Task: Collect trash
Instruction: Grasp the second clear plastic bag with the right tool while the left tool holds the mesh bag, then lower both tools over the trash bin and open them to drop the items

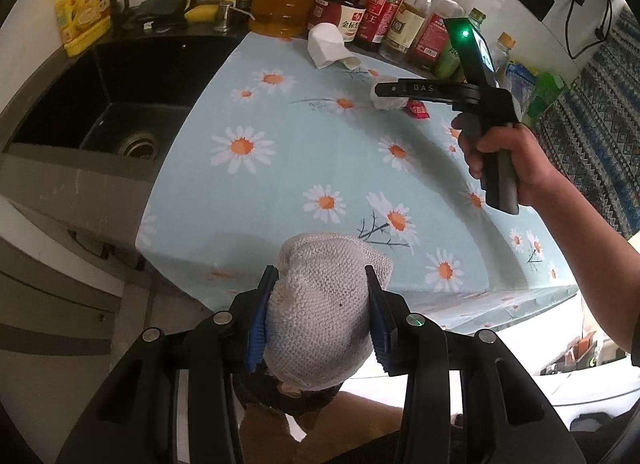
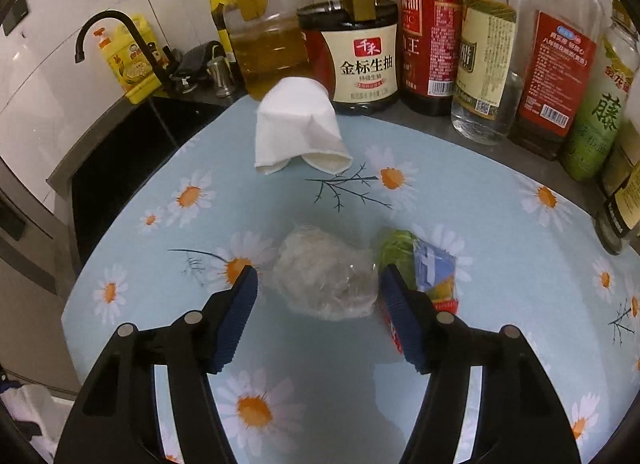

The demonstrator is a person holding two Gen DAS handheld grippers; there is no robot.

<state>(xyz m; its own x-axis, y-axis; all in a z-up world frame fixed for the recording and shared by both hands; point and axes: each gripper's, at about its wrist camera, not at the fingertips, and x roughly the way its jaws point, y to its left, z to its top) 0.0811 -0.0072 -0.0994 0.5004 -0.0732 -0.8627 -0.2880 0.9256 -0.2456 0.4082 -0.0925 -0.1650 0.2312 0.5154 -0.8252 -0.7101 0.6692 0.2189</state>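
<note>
Grey crumpled paper towel [image 1: 324,312] fills the near middle of the left wrist view, pinched between the blue pads of the left gripper [image 1: 322,288] at the near edge of the daisy-print cloth [image 1: 280,192]. Far right, a hand [image 1: 504,156] holds the right gripper [image 1: 378,90] over the cloth, its tip above a clear plastic wad [image 1: 386,102] with a red wrapper [image 1: 418,109] just beside it. A crushed white paper cup [image 1: 328,44] lies far across the cloth near the row of bottles [image 1: 400,20]; the black sink [image 1: 116,104] sits to the left.

From the right wrist view, the right gripper [image 2: 318,292] stands spread wide, its pads either side of the plastic wad [image 2: 326,278], without pinching it. Colourful wrappers [image 2: 424,264] lie just right of the wad, partly behind the right pad. The paper cup [image 2: 298,128] lies on its side farther off, near the soy sauce jug [image 2: 356,60].
</note>
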